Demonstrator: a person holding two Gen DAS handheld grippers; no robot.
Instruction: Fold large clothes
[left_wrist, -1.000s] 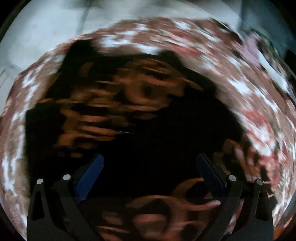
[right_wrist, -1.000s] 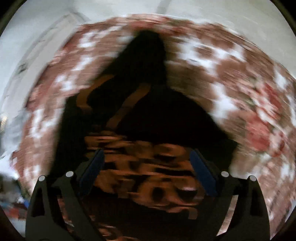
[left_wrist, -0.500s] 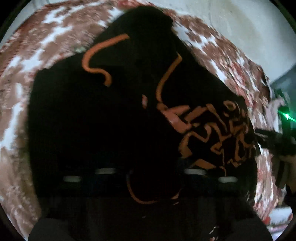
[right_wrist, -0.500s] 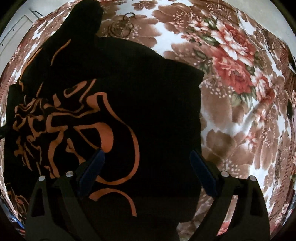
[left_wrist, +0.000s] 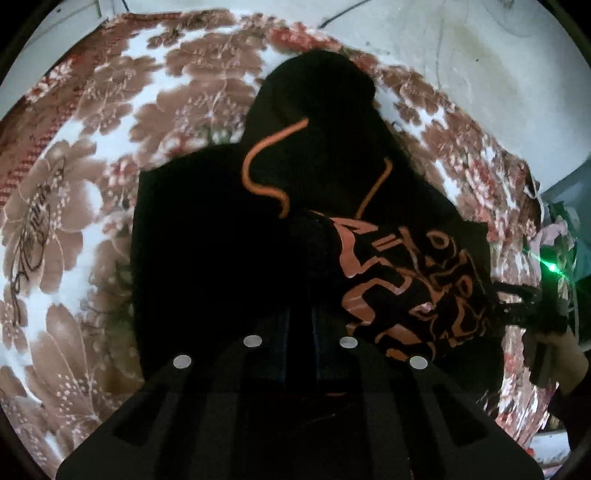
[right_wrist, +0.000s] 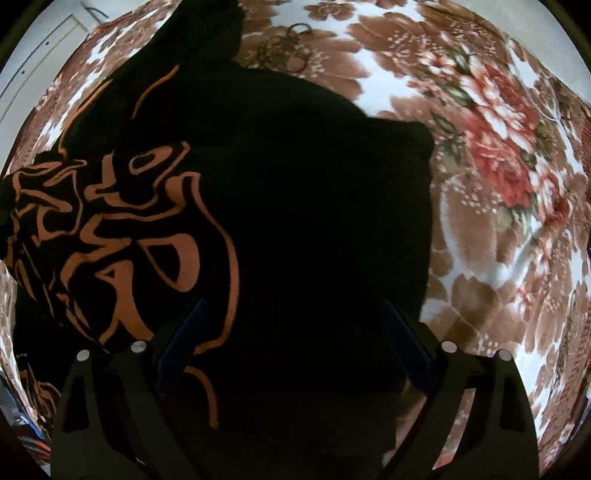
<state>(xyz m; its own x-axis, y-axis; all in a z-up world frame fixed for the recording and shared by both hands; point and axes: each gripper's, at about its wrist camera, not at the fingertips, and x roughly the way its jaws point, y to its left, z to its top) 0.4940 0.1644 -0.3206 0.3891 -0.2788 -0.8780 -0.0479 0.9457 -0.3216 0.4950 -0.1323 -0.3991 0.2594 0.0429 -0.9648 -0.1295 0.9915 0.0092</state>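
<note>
Left hand-held gripper (left_wrist: 299, 341) pinched on a black hoodie (left_wrist: 229, 266); right hand-held gripper (right_wrist: 293, 345) spread wide above it.

Fingers of the left hand-held gripper sit nearly together with dark cloth between them. Directly ahead lies the hoodie, its hood furthest away, two orange drawstrings (left_wrist: 264, 164) curling across the chest, and an orange-printed fold bunched to the right. Around it spreads a brown-and-white floral blanket (left_wrist: 66, 229). Under the right hand-held gripper's parted fingers (right_wrist: 408, 345) is plain black fabric, nothing gripped.
</note>
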